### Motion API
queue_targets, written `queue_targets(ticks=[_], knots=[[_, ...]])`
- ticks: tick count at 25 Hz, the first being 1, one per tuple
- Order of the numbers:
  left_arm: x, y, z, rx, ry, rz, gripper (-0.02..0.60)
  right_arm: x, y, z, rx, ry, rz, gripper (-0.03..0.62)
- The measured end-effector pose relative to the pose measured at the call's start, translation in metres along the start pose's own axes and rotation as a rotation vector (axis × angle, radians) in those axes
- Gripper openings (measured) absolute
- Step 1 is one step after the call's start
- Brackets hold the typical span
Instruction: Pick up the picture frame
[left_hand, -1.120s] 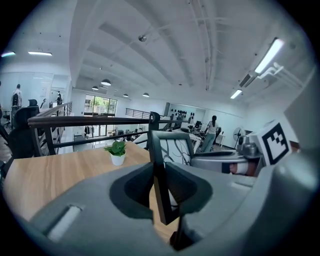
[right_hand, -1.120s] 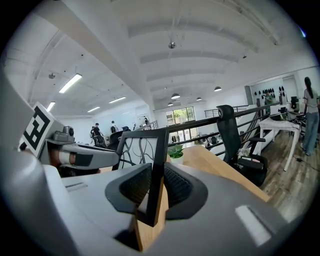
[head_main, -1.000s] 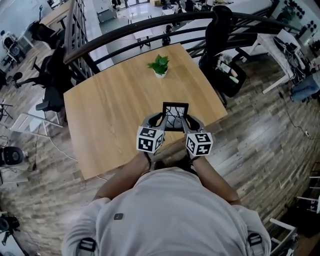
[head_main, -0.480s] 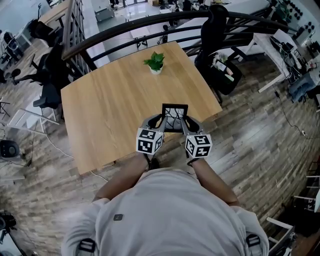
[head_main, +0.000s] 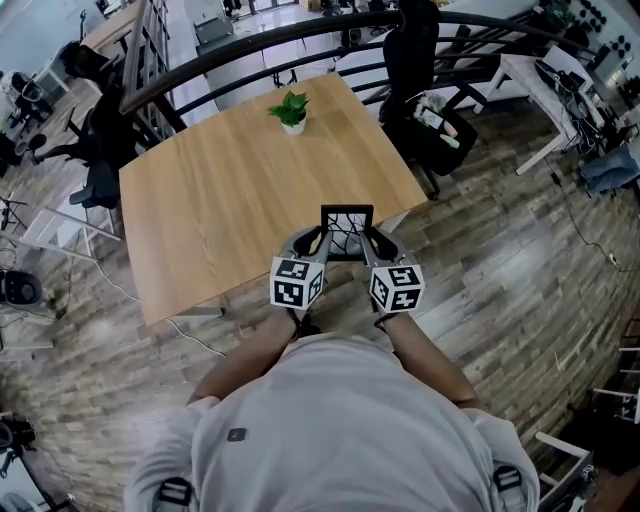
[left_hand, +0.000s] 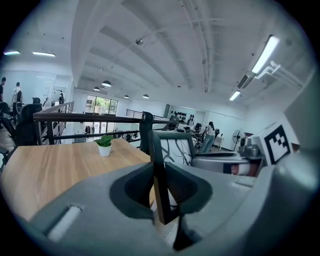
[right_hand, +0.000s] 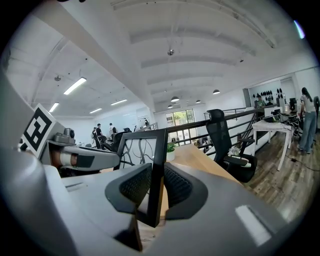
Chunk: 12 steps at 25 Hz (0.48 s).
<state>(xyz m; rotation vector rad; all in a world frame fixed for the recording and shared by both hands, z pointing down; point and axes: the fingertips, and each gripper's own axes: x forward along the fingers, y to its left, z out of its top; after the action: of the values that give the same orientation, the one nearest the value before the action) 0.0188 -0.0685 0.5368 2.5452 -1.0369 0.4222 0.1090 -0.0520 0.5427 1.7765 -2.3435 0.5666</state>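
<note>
The picture frame (head_main: 347, 230) is black, with a white picture of dark branching lines. It hangs upright in the air over the near edge of the wooden table (head_main: 220, 190). My left gripper (head_main: 322, 242) is shut on its left side bar and my right gripper (head_main: 373, 242) on its right side bar. In the left gripper view the frame (left_hand: 159, 170) stands edge-on between the pads, with the right gripper's body (left_hand: 225, 162) beyond it. The right gripper view shows the same grip on the frame (right_hand: 156, 165), with the left gripper's body (right_hand: 80, 159) on its far side.
A small potted plant (head_main: 291, 110) stands near the table's far edge. A black office chair (head_main: 412, 60) and a dark curved railing (head_main: 250, 50) lie behind the table. Plank floor (head_main: 500, 270) surrounds me, with desks at the right.
The table and plant have slid up and left in the head view as I stepped back. The frame stays gripped on both sides, now at the table's edge rather than above its top.
</note>
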Motion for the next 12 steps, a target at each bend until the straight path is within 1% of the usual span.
queue_targets(ticks=[7, 12], knots=[[-0.006, -0.066, -0.035, 0.003, 0.028, 0.000, 0.075, -0.065, -0.024, -0.035, 0.030, -0.001, -0.004, 0.087], [-0.013, -0.100, -0.058, -0.005, 0.046, 0.005, 0.075, -0.097, -0.035, -0.055, 0.042, 0.009, -0.004, 0.086]])
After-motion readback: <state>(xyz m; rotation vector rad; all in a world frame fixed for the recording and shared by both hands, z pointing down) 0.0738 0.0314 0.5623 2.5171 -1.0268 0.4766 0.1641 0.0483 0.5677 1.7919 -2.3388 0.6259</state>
